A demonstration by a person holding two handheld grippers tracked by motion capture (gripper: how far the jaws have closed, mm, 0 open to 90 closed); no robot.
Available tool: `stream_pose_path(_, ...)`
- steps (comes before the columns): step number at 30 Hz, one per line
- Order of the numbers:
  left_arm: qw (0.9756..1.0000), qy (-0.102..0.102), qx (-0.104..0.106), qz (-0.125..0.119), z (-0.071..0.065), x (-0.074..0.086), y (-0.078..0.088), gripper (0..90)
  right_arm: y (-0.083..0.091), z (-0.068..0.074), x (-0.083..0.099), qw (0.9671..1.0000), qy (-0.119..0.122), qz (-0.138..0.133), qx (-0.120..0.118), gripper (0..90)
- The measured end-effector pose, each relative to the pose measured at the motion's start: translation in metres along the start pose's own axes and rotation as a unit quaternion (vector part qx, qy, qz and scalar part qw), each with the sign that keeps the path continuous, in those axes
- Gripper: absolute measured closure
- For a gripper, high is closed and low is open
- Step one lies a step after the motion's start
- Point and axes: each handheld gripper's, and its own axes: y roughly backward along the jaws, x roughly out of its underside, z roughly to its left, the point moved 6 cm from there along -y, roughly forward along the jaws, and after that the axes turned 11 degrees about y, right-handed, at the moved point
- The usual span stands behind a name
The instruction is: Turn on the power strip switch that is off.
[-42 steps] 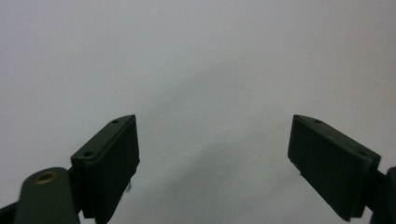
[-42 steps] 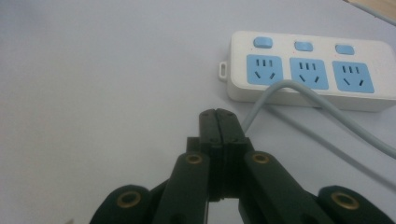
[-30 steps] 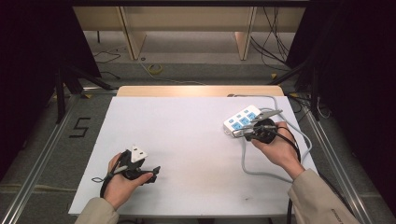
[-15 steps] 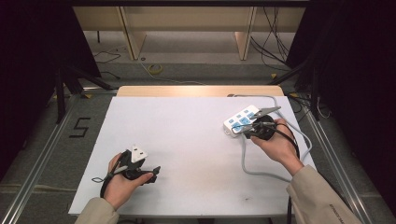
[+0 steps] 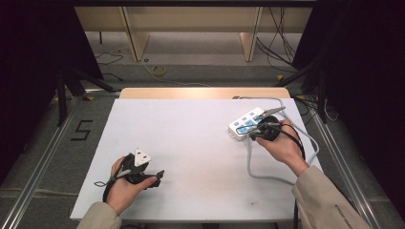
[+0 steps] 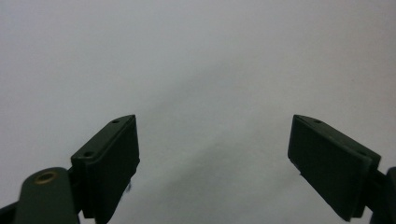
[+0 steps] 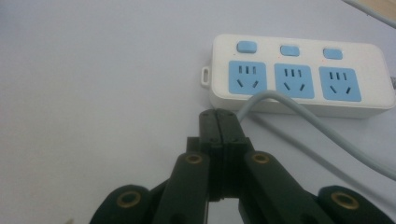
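A white power strip [image 5: 248,123] with three blue sockets [image 7: 299,79] lies at the table's right, its grey cable [image 5: 267,177] looping round the right hand. My right gripper [image 5: 253,135] sits just in front of the strip's near long side, jaws pressed flat together [image 7: 218,119]. The cable [image 7: 299,112] comes out from behind the jaw tips; I cannot tell whether it is pinched. At the front left my left gripper [image 5: 157,175] rests low over the white tabletop. Its jaws stand wide apart [image 6: 215,158] with nothing between them.
The white table top [image 5: 191,133] has a wooden strip along its far edge. A light three-cornered plate [image 5: 141,156] sits on the left gripper. Metal rails run along both sides of the table, and dark stands and loose cables lie on the floor beyond.
The right hand has crept slightly left along the power strip. The left hand has kept still.
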Motion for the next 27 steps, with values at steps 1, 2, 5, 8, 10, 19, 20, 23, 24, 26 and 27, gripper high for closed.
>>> stream_pose_path(1, 1.0, 0.0, 0.0, 0.0, 0.0, 0.0, 0.0, 16.3, -0.001, -0.001, -0.001, 1.0, 0.001, 0.002, 0.0, 90.0)
stream_pose_path(2, 1.0, 0.0, 0.0, 0.0, 0.0, 0.0, 0.0, 16.3, -0.001, -0.001, -0.001, 1.0, 0.001, 0.002, 0.0, 90.0)
stream_pose_path(5, 1.0, 0.0, 0.001, 0.001, 0.0, 0.0, 0.0, 16.3, -0.001, -0.003, -0.003, 1.0, 0.002, 0.004, 0.001, 90.0)
stream_pose_path(8, 1.0, 0.0, 0.0, 0.0, 0.0, 0.0, 0.0, 16.4, -0.002, -0.004, -0.004, 0.9999, 0.004, 0.009, 0.003, 90.0)
stream_pose_path(10, 1.0, -0.001, 0.0, 0.001, 0.0, 0.0, 0.0, 16.4, -0.003, -0.005, -0.006, 1.0, 0.003, 0.009, 0.002, 90.0)
stream_pose_path(19, 1.0, -0.001, 0.0, 0.0, 0.0, 0.0, 0.0, 16.4, -0.006, -0.009, -0.01, 0.9999, 0.002, 0.016, 0.004, 90.0)
stream_pose_path(20, 1.0, -0.001, -0.001, 0.0, 0.0, 0.0, 0.0, 16.4, -0.007, -0.009, -0.011, 0.9999, 0.001, 0.016, 0.003, 90.0)
stream_pose_path(23, 1.0, -0.001, 0.0, 0.0, 0.0, 0.0, 0.0, 16.3, -0.009, -0.011, -0.011, 0.9998, 0.001, 0.02, 0.003, 90.0)
stream_pose_path(24, 1.0, -0.001, 0.0, 0.0, 0.0, 0.0, 0.0, 16.3, -0.009, -0.011, -0.011, 0.9998, 0.001, 0.02, 0.003, 90.0)
stream_pose_path(26, 1.0, -0.001, 0.0, 0.0, 0.0, 0.0, 0.0, 16.4, -0.01, -0.012, -0.011, 0.9998, 0.001, 0.021, 0.004, 90.0)
stream_pose_path(27, 1.0, -0.001, 0.0, -0.001, 0.0, 0.0, 0.0, 16.4, -0.011, -0.012, -0.011, 0.9998, 0.001, 0.022, 0.004, 90.0)
